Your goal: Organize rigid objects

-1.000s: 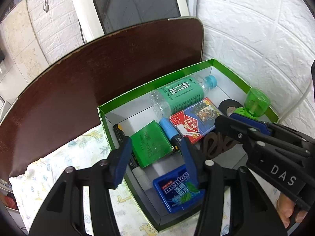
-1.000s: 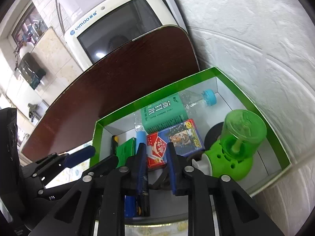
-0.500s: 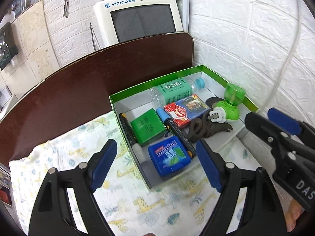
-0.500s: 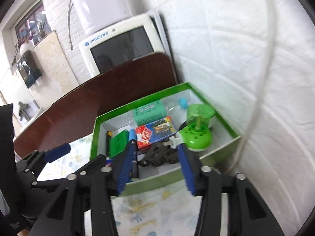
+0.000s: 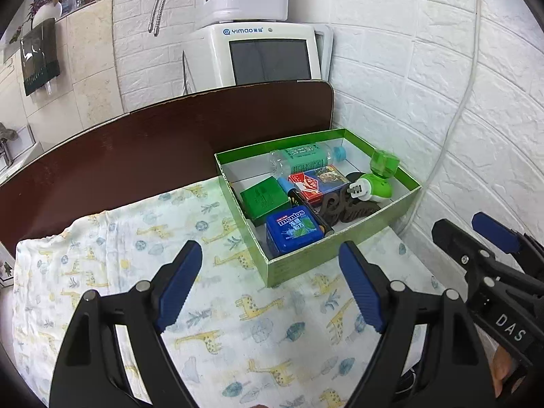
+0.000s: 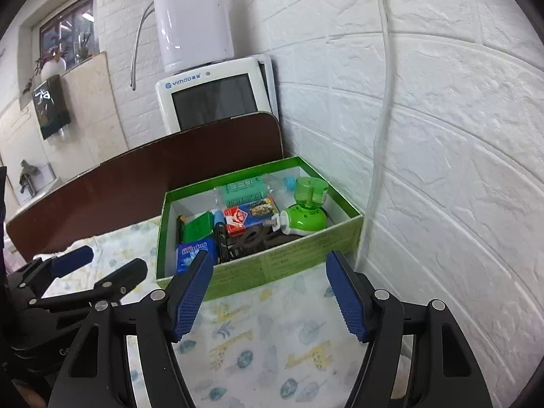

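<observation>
**Both grippers empty, fingers wide, box packed**

Left gripper [image 5: 270,289]: fingers [image 5: 178,287] spread wide, nothing between them, touching nothing; they hang over the giraffe-print cloth [image 5: 136,244] just short of the green box [image 5: 340,255]. Right gripper [image 6: 268,294]: fingers [image 6: 192,294] have just been opening, now well apart, nothing held, framing the box's near wall.

The box sits on the cloth at the bench [image 5: 136,149] corner, close to the white brick wall [image 5: 442,102]. Inside: blue mint tin [image 5: 294,229] at the near end, green carton [image 5: 263,199] beside it, red-and-blue card pack [image 5: 319,182], plastic bottle [image 5: 306,158] lying along the far wall, green plug-in device [image 5: 377,180] at the right end, dark wooden word ornament [image 5: 346,207] in front of it.

Hard to make out: a black pen-like item with a blue cap between carton and card pack, mostly covered. A dark round thing behind the plug-in device is almost hidden. Ornament lettering unreadable. Left view shows only 1 blue pad of the right gripper, rest cut off at the edge.
</observation>
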Demonstrator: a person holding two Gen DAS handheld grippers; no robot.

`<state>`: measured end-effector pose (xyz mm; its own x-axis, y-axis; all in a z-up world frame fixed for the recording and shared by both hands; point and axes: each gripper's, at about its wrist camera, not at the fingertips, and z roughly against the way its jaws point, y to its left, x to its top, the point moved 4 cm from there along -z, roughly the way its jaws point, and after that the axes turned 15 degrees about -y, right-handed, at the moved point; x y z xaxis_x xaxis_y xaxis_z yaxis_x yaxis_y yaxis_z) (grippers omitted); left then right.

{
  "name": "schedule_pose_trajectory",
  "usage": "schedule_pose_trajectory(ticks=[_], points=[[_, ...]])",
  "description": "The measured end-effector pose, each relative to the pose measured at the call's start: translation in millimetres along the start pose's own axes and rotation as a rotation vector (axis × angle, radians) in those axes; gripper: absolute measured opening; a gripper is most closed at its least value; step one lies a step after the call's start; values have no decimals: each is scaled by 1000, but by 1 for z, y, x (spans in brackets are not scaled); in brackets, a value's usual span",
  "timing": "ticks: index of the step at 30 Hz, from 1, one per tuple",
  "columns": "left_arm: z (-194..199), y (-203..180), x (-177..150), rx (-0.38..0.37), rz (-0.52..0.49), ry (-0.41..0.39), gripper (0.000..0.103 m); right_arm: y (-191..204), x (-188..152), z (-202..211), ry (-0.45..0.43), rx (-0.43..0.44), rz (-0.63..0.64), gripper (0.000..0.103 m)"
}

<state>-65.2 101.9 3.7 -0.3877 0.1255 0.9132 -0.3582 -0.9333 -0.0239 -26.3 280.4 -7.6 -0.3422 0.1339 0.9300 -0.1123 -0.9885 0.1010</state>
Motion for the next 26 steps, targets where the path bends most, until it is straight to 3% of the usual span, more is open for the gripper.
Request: schedule_pose_trajectory(ticks=[7, 26], points=[[16, -2, 0, 9, -3, -40, 82, 2, -8, 16, -4, -17, 21, 70], [25, -1, -5, 20, -18, -47, 82, 7, -4, 26, -35, -18, 35, 70]])
